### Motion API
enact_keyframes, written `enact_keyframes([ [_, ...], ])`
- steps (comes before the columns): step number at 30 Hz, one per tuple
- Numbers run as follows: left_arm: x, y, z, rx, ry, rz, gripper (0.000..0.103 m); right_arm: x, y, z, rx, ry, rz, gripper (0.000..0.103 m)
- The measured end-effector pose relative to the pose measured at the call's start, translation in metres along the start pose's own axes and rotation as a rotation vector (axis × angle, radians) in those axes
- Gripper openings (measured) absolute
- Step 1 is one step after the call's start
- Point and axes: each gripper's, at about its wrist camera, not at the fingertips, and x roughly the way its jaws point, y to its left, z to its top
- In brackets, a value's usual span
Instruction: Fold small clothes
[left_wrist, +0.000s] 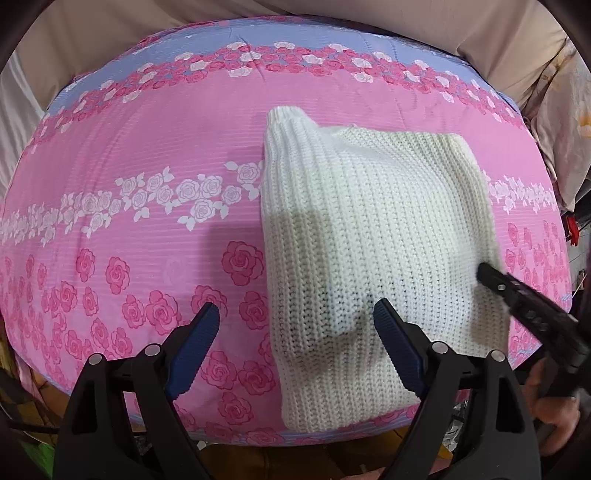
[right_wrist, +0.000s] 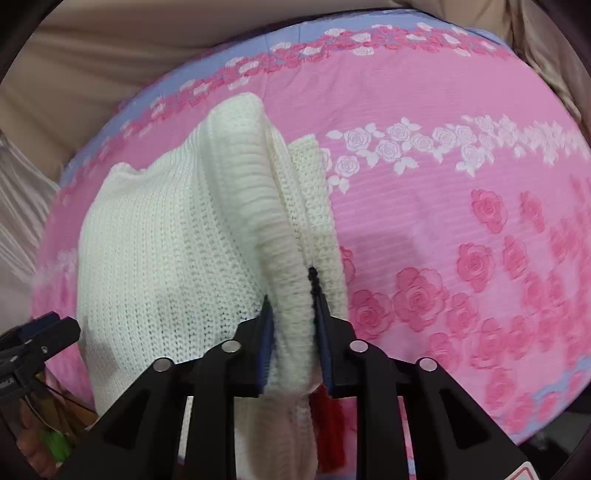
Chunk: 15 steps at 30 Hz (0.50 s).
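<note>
1. White knitted garment (left_wrist: 369, 236): lies on the pink bed cover, toward its near edge, already folded into a rough rectangle. Chunky rib knit, thick, soft and stretchy; one long ribbed edge (right_wrist: 251, 206) is raised off the pile.
2. Right gripper (right_wrist: 295, 314): jaws narrowed onto that ribbed edge, which passes between them, pads pressing the knit. A dark stitched seam and a red tassel or tag show beside the pinch; what the red piece is I cannot tell.
3. Left gripper (left_wrist: 295, 321): jaws wide, nothing between them, hovering above the garment's near corner and the cover.
4. Step in hand, as judged: carrying the held edge across to finish a fold. Best done by keeping the pinch deep in the bulky rib so it does not slip, laying the edge flush with the pile's side, and using the free gripper to pin the lower layers.
5. Bed cover (left_wrist: 147, 155): smooth, faintly striped pink fabric with printed roses and a lilac border.
6. Beige bedding (left_wrist: 92, 48): plain, creased, behind the cover.
</note>
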Motion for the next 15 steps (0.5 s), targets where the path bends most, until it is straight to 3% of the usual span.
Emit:
enact_keyframes([
  [1, 0.001, 0.001, 0.001, -0.004, 0.001, -0.002, 0.083, -0.008, 0.002, 0.001, 0.006, -0.011, -0.001, 0.024],
  [3, 0.004, 0.002, 0.002, -0.012, 0.006, -0.005, 0.083, -0.024, 0.004, 0.002, 0.007, -0.040, -0.005, 0.036],
  [5, 0.008, 0.002, 0.002, -0.016, 0.021, -0.011, 0.085, -0.032, 0.001, 0.000, 0.005, -0.052, -0.027, 0.055],
  [7, 0.010, 0.005, 0.001, -0.030, 0.023, -0.033, 0.088, -0.030, -0.007, -0.004, 0.032, -0.031, -0.018, 0.066],
  [11, 0.024, 0.017, -0.002, -0.123, 0.061, -0.165, 0.091, -0.009, -0.024, -0.023, 0.129, 0.066, 0.083, 0.072],
  [15, 0.056, 0.043, -0.011, -0.309, 0.135, -0.323, 0.096, 0.009, -0.025, -0.038, 0.169, 0.143, 0.149, 0.078],
])
